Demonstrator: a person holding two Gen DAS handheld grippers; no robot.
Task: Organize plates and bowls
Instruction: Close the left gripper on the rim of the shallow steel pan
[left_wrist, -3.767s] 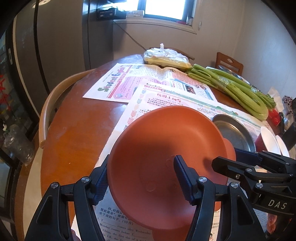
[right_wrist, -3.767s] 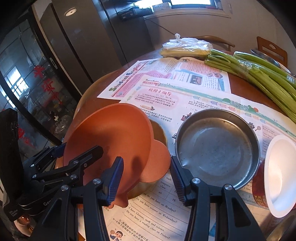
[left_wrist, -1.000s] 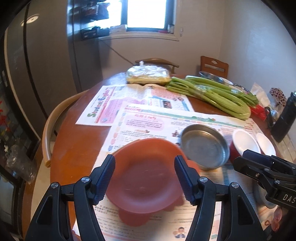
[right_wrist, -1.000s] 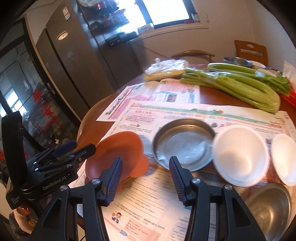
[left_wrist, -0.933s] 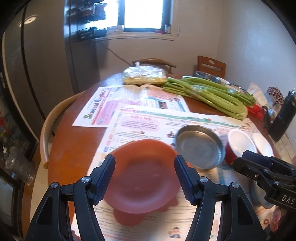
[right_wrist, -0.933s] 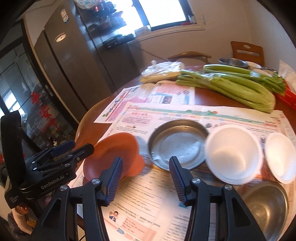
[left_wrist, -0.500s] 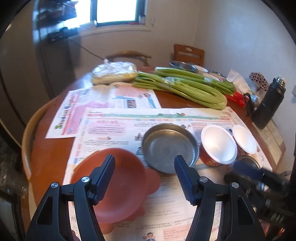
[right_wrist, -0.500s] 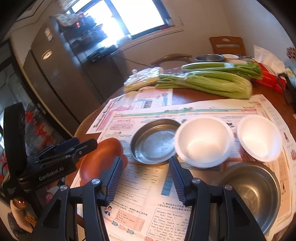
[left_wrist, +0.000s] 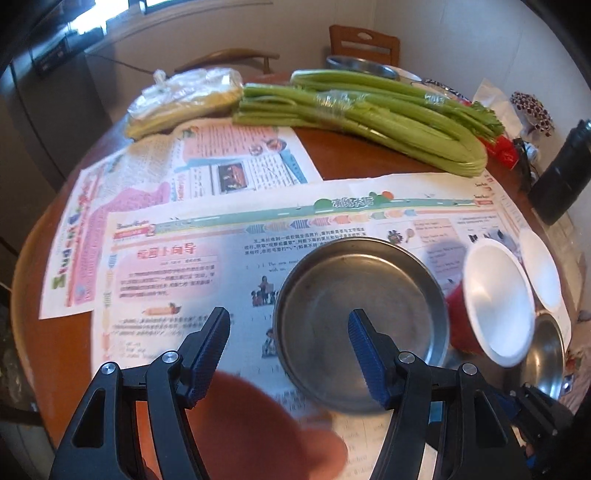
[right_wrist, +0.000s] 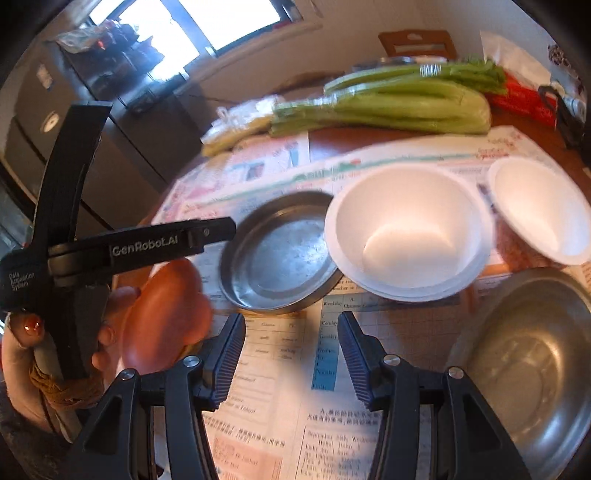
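A shallow steel plate lies on the newspaper. My left gripper hovers open over its left rim, one finger above the plate and one above the paper, gripping nothing. The orange plate lies just below it. To the right are a red bowl with a white inside, a small white bowl and a steel bowl. My right gripper is open over bare newspaper in front of the steel plate and the white bowl, with the steel bowl to its right.
Celery bunches and a plastic bag of food lie at the table's far side. A dark bottle stands at the right edge. A hand holds the left gripper beside the orange plate. Chairs stand beyond the table.
My left gripper, earlier around the orange plate, has swung right and lower to the steel plate. My right gripper has sunk and rolled, bringing the bowls closer.
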